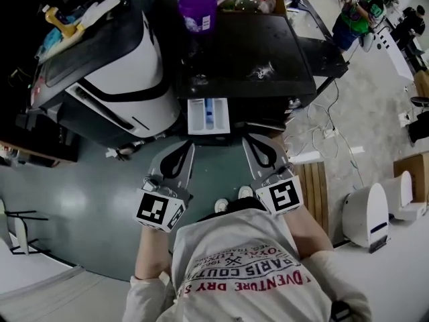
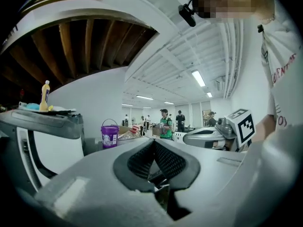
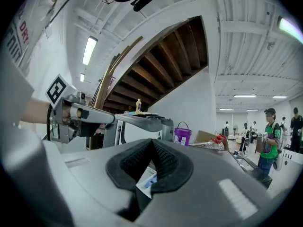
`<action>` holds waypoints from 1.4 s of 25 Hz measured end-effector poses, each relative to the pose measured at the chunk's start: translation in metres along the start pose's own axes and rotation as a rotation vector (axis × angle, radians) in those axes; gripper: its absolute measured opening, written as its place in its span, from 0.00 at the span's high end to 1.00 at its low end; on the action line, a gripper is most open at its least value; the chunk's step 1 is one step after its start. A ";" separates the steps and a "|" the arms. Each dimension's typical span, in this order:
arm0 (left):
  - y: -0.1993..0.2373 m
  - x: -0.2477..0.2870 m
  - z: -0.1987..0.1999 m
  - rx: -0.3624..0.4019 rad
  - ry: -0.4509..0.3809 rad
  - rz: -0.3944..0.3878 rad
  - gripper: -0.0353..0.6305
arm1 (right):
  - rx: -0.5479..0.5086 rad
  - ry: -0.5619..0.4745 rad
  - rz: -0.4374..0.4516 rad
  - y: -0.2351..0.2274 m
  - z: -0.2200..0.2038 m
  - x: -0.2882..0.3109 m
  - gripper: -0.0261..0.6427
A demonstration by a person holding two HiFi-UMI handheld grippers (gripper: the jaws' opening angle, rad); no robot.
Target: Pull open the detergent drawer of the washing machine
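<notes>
Finding: the white detergent drawer with the blue insert (image 1: 208, 116) stood pulled out from the front edge of the black-topped washing machine (image 1: 241, 52), projecting toward me. I judged the opening done, or nearly so.

Grippers: the left gripper (image 1: 186, 150) was in front of the washing machine, just to the left of the drawer, with its jaws together on nothing. The right gripper (image 1: 252, 143) was in front of the machine, just to the right of the drawer. Its own view showed the pads meeting, and the drawer appeared only through the gap beneath them, ahead and ungripped. Neither gripper touched the drawer.

Risks noted:
1. The drawer overhung the front of the washing machine between the two grippers. A sideways or forward drift of either one could strike it, push it partly shut and undo the work.
2. I could not tell how much travel remained. A further pull could bring the drawer off its runners.
3. A purple plastic bucket with a handle (image 1: 197, 9) sat on the far part of the machine's top. A hard knock to the cabinet could shift it, though it stood well apart from both grippers.
4. Loose cables (image 1: 322, 129) lay on the floor to the right of the washing machine. I judged them a trip hazard for anyone stepping back that way.
</notes>
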State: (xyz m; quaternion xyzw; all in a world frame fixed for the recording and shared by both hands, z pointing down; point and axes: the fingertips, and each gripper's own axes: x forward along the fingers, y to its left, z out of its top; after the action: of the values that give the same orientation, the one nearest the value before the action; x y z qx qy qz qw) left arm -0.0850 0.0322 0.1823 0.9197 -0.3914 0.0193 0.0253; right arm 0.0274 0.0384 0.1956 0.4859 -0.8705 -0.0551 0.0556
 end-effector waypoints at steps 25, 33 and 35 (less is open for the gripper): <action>0.016 0.010 0.015 0.002 0.005 0.023 0.94 | -0.060 -0.041 -0.011 -0.011 0.019 0.009 0.96; 0.019 0.013 0.015 -0.018 -0.002 0.040 0.94 | -0.071 -0.069 -0.011 -0.003 0.030 0.015 0.96; 0.019 0.013 0.015 -0.013 -0.002 0.041 0.94 | -0.068 -0.066 -0.006 -0.003 0.029 0.016 0.96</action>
State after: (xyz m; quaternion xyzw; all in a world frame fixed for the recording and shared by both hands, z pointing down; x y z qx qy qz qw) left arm -0.0895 0.0092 0.1687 0.9113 -0.4103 0.0165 0.0305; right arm 0.0172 0.0250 0.1676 0.4841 -0.8681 -0.1009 0.0429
